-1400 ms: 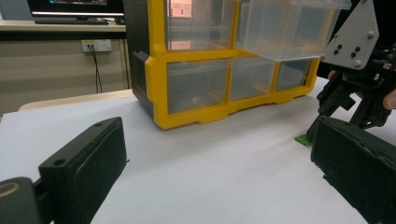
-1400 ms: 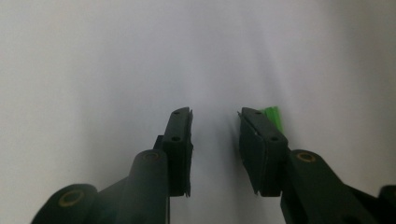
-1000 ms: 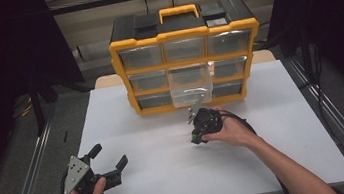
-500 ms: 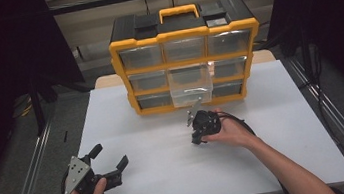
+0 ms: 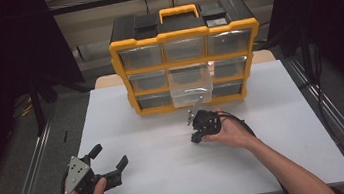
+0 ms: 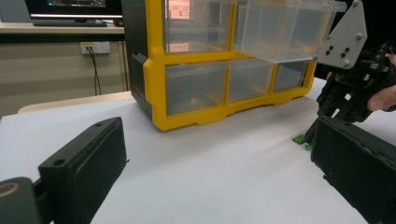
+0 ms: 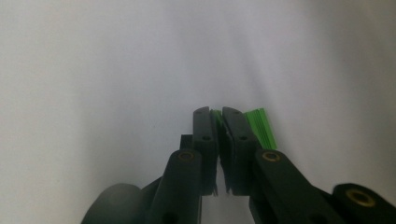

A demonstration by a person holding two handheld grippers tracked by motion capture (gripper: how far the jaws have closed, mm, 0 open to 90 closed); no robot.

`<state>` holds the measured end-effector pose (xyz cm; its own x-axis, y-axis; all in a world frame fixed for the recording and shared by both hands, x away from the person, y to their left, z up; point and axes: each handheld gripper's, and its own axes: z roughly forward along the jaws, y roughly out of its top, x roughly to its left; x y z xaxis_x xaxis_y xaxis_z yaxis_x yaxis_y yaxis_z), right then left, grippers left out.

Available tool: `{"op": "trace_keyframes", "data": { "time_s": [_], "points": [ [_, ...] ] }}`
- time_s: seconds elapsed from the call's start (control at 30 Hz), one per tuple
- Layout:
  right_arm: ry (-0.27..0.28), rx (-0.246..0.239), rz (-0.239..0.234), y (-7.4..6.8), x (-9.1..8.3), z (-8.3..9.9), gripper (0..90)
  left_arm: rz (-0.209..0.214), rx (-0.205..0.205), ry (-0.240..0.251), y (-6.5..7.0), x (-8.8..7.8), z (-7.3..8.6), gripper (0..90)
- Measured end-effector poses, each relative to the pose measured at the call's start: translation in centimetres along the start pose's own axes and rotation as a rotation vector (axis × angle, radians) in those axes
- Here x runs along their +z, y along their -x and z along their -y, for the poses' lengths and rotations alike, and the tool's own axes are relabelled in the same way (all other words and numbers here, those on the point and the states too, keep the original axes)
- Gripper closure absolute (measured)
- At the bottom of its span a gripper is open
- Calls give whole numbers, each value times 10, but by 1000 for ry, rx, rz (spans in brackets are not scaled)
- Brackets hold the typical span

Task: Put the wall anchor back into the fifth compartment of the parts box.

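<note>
My right gripper points down at the white table just in front of the organizer. In the right gripper view its jaws have just been closing and now pinch a small green part. A second green part lies against the outside of the right jaw. The left gripper view shows these green parts on the table under the right gripper. My left gripper rests at the near left of the table, open, nothing between its jaws.
A yellow and black drawer organizer stands at the back of the table. Its clear middle drawer is pulled out above the right gripper. Metal rails run along both sides of the table.
</note>
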<state>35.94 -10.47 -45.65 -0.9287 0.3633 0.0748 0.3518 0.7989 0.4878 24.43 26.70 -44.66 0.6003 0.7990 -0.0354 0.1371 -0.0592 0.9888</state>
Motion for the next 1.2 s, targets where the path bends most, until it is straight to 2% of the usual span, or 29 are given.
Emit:
{"op": "trace_keyframes", "data": {
  "time_s": [0.07, 0.13, 0.2, 0.3, 0.37, 0.4, 0.5, 0.8, 0.93, 1.07, 1.1, 1.2],
  "points": [
    [51, -33, 1, 2, -5, 1, 846, 1, 10, -3, -1, -1, 0, 35],
    [87, -8, -10, 1, -12, 1, 846, -4, 8, -6, -1, -1, 0, 35],
    [122, -13, -9, 2, -18, 2, 846, 2, -8, 9, -1, 1, 0, 35],
    [192, 15, -20, 0, -31, 5, 846, 9, 2, -6, -1, 0, 1, 35],
    [207, 18, -22, -1, -35, 5, 847, 14, 3, -11, -2, 0, 1, 35],
    [226, 21, -27, -1, -38, 6, 846, 3, 6, -7, -2, 1, 1, 35],
    [282, 11, -37, -3, -47, 6, 846, 4, 10, -12, -2, 0, 1, 35],
    [379, 5, -61, -9, -68, 5, 847, 15, -5, -9, -1, 0, 1, 35],
    [412, -4, -58, -11, -80, 4, 847, 3, -11, -4, -2, 0, 0, 35],
    [471, -5, -43, -11, -99, 0, 847, 1, -13, -1, -2, 0, 0, 35],
    [484, -9, -39, -11, -103, -1, 847, -4, 1, -6, -3, 0, 0, 35],
    [532, -21, -23, -11, -120, -5, 847, -4, -16, -2, -2, 0, 0, 35]
  ]
}}
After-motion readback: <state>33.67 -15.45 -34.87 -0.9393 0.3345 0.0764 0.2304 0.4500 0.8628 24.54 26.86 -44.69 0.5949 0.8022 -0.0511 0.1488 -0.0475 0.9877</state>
